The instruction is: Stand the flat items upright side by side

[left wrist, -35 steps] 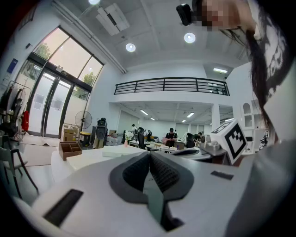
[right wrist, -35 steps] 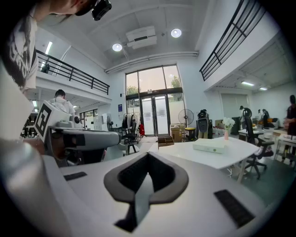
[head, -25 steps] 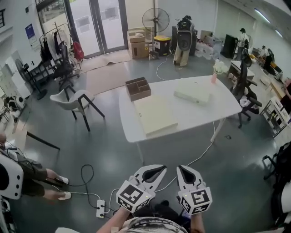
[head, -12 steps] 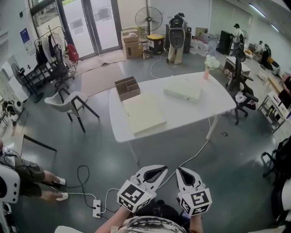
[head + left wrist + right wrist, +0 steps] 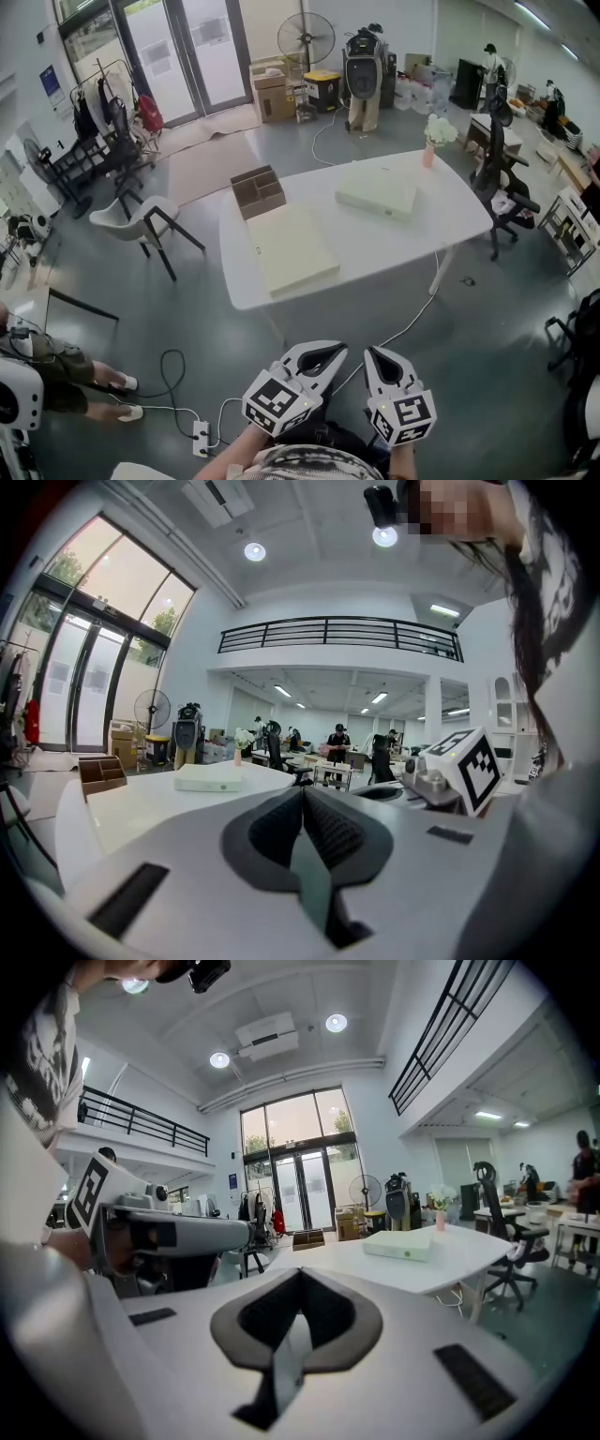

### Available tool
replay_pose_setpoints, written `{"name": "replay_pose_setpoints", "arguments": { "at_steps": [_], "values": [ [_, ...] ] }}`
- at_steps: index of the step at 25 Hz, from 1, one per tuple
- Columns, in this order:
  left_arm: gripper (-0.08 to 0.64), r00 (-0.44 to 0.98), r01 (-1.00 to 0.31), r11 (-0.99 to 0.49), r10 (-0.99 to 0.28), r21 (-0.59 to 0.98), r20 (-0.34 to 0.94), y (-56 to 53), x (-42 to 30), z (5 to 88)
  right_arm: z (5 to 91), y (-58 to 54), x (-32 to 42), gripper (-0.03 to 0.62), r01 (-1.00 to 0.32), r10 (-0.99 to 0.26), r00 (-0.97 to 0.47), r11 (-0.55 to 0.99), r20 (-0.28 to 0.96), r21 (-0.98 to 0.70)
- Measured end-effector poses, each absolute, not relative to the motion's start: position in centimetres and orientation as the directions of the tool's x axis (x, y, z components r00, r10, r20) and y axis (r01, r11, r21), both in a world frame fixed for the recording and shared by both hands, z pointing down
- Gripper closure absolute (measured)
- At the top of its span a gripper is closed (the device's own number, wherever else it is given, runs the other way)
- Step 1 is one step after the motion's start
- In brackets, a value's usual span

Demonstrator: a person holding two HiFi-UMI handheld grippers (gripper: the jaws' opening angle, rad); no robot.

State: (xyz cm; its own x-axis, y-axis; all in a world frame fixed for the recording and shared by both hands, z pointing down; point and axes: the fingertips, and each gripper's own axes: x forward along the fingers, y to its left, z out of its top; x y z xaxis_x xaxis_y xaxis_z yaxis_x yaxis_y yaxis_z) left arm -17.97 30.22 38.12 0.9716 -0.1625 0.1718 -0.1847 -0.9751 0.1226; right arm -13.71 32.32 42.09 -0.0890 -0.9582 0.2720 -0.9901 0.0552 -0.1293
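White table (image 5: 403, 242) carries two flat cream boxes (image 5: 289, 249) (image 5: 377, 195), lying apart, and one brown tray (image 5: 258, 190) at its far-left corner. The left gripper (image 5: 330, 349) and right gripper (image 5: 372, 352) have jaws fully together, empty, well short of the table.

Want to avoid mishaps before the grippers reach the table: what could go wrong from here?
A white cable trails over the floor in front of the table; feet could catch it.
The large flat cream item lies close to the table's near edge and might slide off when tipped upright.
The flower vase stands near the other flat box; a careless swing could topple it.
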Motion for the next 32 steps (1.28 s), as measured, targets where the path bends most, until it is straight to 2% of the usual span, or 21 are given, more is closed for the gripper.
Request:
{"name": "replay_pose_setpoints", "arguments": {
  "at_steps": [11, 19, 32],
  "values": [
    [0.546, 0.982, -0.132, -0.982, -0.111, 0.136, 0.152, 17.0, -9.5, 38.4, 43.0, 19.9, -5.3, 0.592, -0.993, -0.951, -0.033, -0.004, 0.308, -0.117],
    [0.546, 0.979, -0.158, -0.975, -0.134, 0.154, 0.152, 5.7, -6.4, 38.6, 42.3, 10.2, -1.9, 0.592, -0.995, -0.944, -0.028, -0.006, 0.328, -0.101],
    [0.546, 0.983, -0.129, -0.969, -0.097, 0.213, 0.155, 0.2, -4.3, 40.2, 43.0, 5.5, 1.7, 0.592, -0.994, -0.922, 0.055, -0.086, 0.382, -0.062]
  ]
}}
